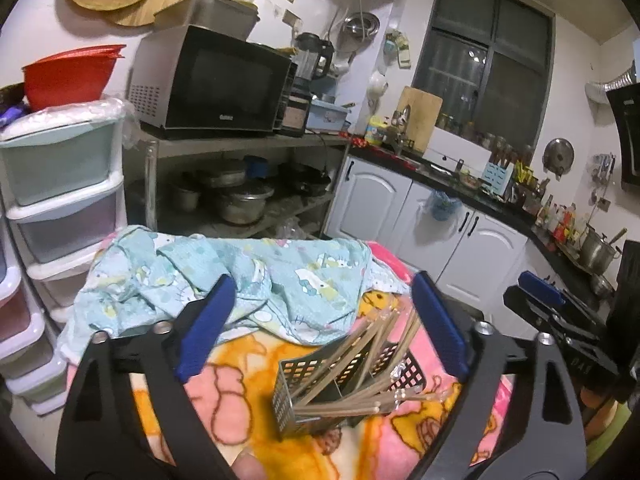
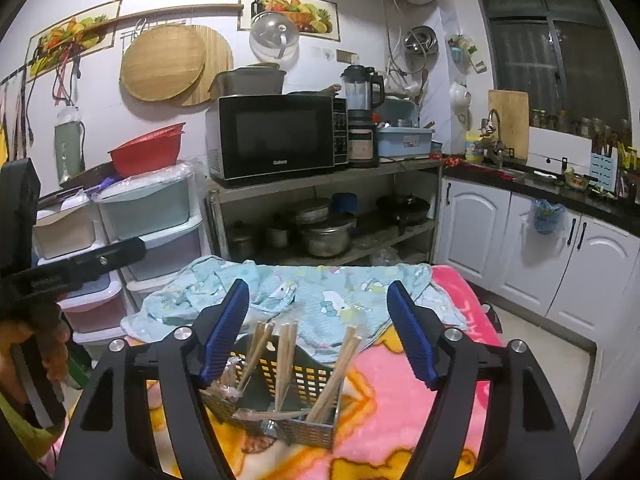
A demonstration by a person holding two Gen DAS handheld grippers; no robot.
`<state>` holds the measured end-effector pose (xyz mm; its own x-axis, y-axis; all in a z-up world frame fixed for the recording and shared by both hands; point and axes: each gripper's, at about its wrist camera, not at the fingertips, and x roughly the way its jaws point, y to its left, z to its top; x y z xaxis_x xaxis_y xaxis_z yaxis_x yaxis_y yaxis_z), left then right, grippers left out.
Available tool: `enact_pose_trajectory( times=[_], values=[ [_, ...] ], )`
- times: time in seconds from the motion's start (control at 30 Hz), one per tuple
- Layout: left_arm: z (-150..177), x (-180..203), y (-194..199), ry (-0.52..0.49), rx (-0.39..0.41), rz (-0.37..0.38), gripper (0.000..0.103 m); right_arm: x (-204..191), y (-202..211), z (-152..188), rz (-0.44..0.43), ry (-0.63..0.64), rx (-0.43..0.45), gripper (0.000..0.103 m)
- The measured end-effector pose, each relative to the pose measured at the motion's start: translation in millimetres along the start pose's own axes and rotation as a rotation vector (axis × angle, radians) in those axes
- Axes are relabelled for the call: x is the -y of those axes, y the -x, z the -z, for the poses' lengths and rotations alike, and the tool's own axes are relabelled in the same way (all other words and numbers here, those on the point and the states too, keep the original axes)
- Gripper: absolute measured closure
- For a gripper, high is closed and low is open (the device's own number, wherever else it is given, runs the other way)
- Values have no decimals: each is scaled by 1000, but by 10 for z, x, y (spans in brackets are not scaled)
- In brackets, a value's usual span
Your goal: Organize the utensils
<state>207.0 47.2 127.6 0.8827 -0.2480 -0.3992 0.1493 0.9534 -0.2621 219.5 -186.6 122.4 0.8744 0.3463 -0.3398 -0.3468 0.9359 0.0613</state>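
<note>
A grey perforated utensil basket stands on a pink and orange blanket and holds several wooden chopsticks. My left gripper is open and empty, its blue fingers wide apart above the basket. In the right wrist view the same basket holds upright chopsticks and a plastic-wrapped item. My right gripper is open and empty above it. The right gripper also shows at the right edge of the left wrist view.
A crumpled light blue patterned cloth lies behind the basket. Beyond stand plastic drawers, a metal shelf with pots, a microwave and white cabinets under a black counter.
</note>
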Motion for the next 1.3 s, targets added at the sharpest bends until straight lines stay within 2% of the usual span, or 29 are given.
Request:
enact_pose_trajectory(
  times=[0.07,0.13,0.5,0.57,0.9,1.3],
  values=[
    [-13,29,45,-1,7,-2,11,12,50,-1,6,1,10,28],
    [-21,64,101,-9,22,-5,11,20,109,-1,9,0,19,26],
    [77,210,358,-28,2,-8,11,-66,393,73,18,36,42,19],
    [117,219,390,-23,-4,-5,11,-98,450,98,21,46,46,14],
    [500,260,548,-24,-51,-41,11,-196,719,337,13,62,42,7],
    [1157,239,582,-40,-131,-134,11,-287,862,956,4,100,-47,7]
  ],
)
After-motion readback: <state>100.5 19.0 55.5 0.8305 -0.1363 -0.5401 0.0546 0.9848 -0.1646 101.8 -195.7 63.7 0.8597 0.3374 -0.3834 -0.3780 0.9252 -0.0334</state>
